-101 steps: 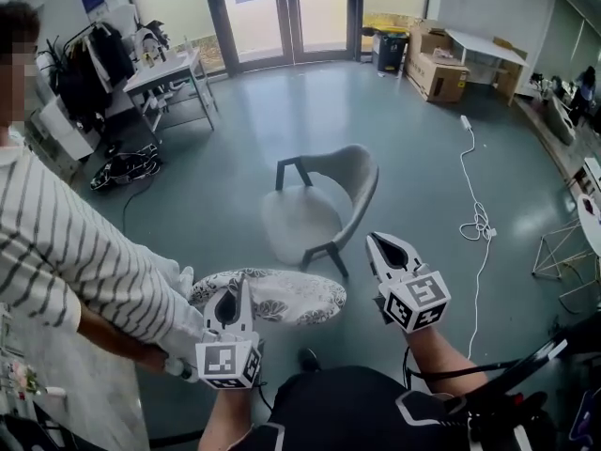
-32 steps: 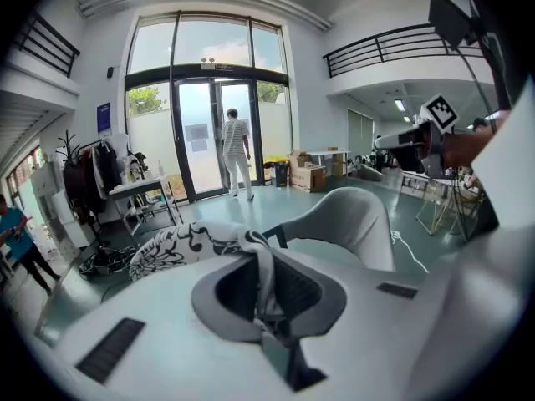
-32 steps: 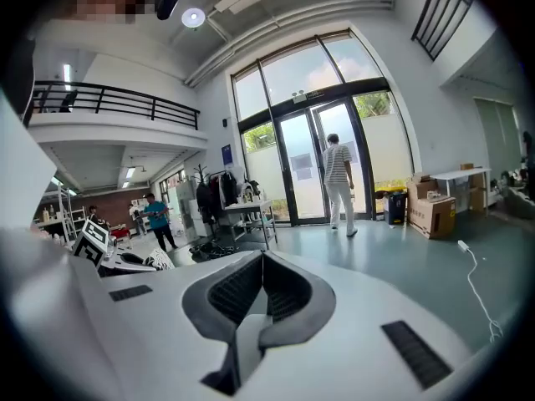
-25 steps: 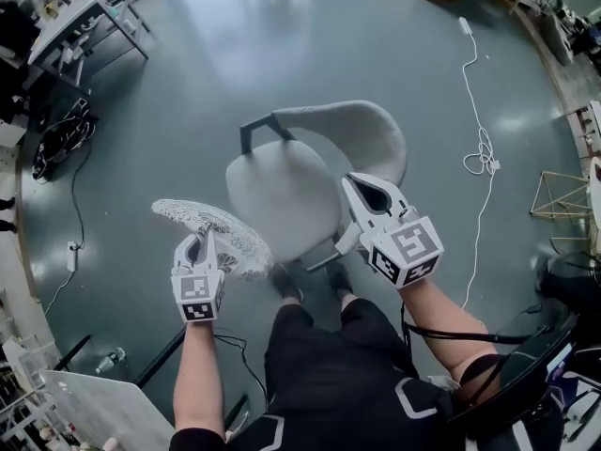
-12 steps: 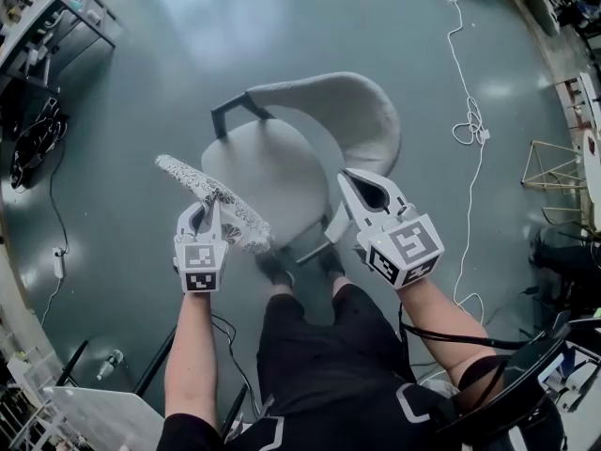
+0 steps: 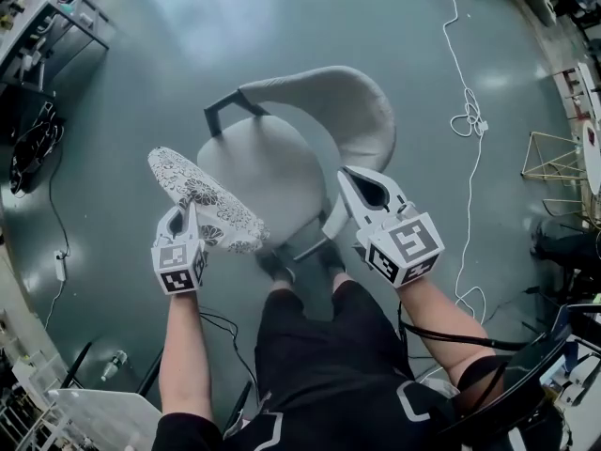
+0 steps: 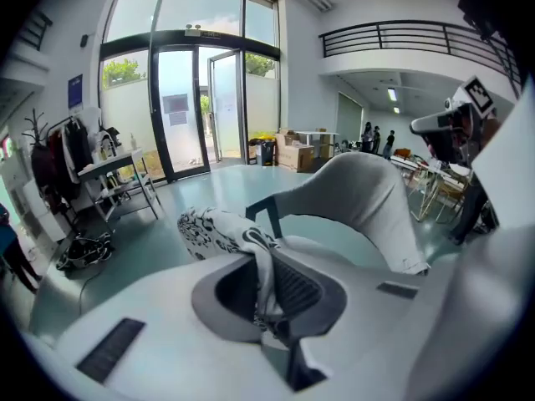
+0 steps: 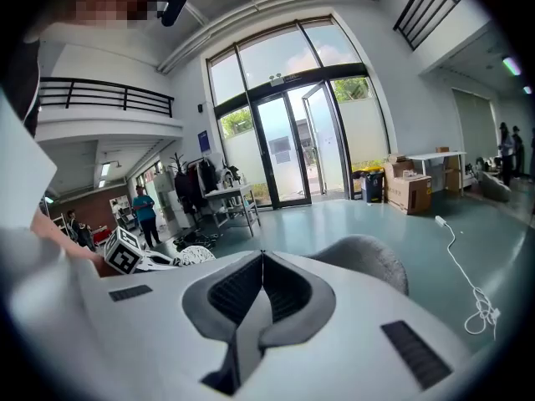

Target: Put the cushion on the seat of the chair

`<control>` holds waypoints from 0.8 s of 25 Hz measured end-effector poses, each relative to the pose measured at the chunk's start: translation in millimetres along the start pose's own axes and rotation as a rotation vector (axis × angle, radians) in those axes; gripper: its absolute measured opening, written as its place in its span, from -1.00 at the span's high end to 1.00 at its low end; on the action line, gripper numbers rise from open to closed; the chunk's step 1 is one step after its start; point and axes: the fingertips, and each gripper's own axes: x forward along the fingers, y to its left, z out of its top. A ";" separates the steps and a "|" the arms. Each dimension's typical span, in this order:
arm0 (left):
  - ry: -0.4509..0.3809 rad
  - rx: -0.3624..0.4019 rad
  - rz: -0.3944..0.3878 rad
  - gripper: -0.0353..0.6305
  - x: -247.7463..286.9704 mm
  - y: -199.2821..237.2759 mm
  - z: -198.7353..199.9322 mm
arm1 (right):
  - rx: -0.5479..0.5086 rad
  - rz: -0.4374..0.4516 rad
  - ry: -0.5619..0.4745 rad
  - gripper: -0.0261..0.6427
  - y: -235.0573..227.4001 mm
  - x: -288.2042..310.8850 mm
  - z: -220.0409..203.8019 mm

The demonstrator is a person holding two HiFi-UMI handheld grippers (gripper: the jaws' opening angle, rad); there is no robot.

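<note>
A round cushion point(image 6: 202, 200) with a black-and-white flower print hangs tilted at the left edge of the grey chair's seat point(image 6: 268, 181). My left gripper point(image 6: 184, 210) is shut on the cushion's near rim. In the left gripper view the fabric point(image 7: 219, 229) is pinched between the pads, with the chair's curved back point(image 7: 359, 199) behind it. My right gripper point(image 6: 346, 177) is shut and holds nothing, hovering over the seat's right front edge. In the right gripper view its closed jaws point(image 8: 262, 261) point past the chair back point(image 8: 368, 261), and the cushion point(image 8: 191, 255) shows at the left.
A white cable point(image 6: 467, 111) trails over the floor to the right of the chair. A desk point(image 6: 38, 26) and a black bag point(image 6: 33, 153) stand at the left, a wooden frame point(image 6: 554, 177) at the right. My feet point(image 6: 282, 269) are at the chair's front.
Both grippers have sunk. The left one has drifted left and toward me with the cushion, which now hangs lower beside the seat. The right gripper stays shut by the seat's front edge.
</note>
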 end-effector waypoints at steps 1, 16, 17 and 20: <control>0.001 -0.005 0.021 0.83 -9.7 9.7 -2.6 | -0.004 0.007 -0.003 0.89 2.4 1.2 3.2; 0.048 0.042 0.152 0.83 -116.3 88.5 -42.2 | -0.066 0.112 -0.018 0.89 52.9 16.5 31.6; 0.051 0.047 0.146 0.83 -112.4 88.7 -42.9 | -0.064 0.110 -0.014 0.89 53.8 16.7 29.2; 0.056 0.064 0.118 0.83 -93.6 81.2 -40.1 | -0.053 0.096 0.000 0.89 51.7 15.3 20.5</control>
